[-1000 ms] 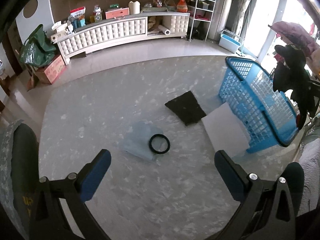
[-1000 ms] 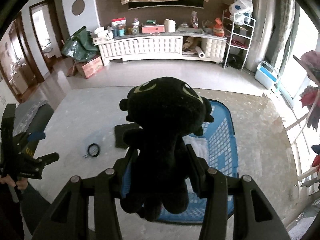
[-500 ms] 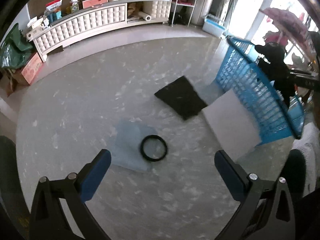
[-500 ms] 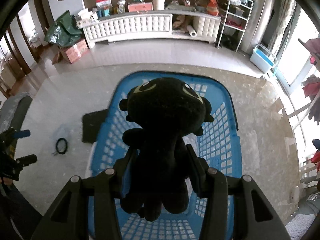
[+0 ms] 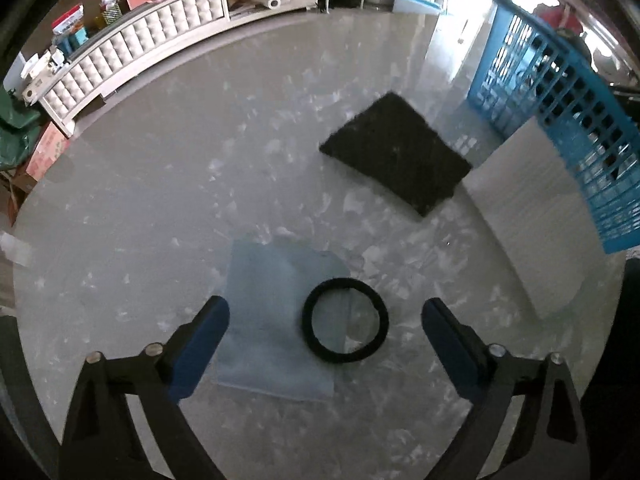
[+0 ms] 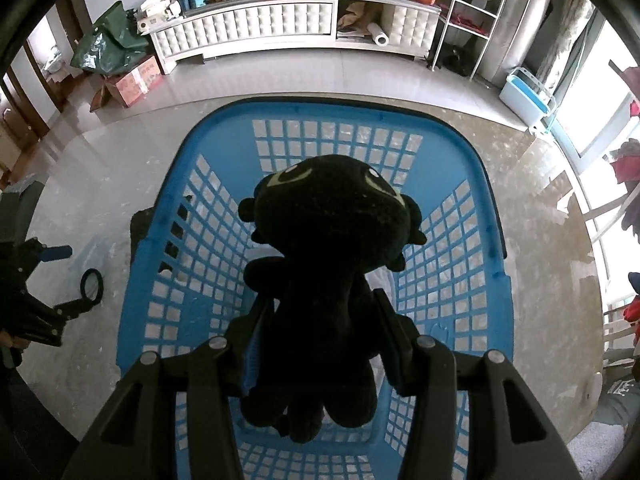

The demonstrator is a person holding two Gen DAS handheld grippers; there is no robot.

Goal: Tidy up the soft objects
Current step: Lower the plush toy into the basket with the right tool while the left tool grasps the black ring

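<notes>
My right gripper (image 6: 320,312) is shut on a black plush toy (image 6: 332,248), which hangs head-forward over the inside of the blue mesh basket (image 6: 192,184). In the left wrist view my left gripper (image 5: 326,316) points down at the marble table; its jaws are closing, wide apart on either side of a black hair band (image 5: 345,331). The band lies on a pale blue cloth (image 5: 276,312) and the pads do not touch it. A black cloth (image 5: 396,158) and a white pad (image 5: 532,216) lie farther right, beside the basket (image 5: 568,120).
The marble table (image 5: 160,200) is round, and its edge drops to a tiled floor. Beyond stand a white tufted cabinet (image 6: 256,28), a green bag (image 6: 108,44), a cardboard box (image 6: 132,80) and a wire shelf (image 6: 472,12). The left gripper (image 6: 60,280) shows left of the basket.
The left gripper sank toward the hair band and its jaws narrowed slightly. The right gripper carried the plush from beside the basket to over it and lowered it toward the inside.
</notes>
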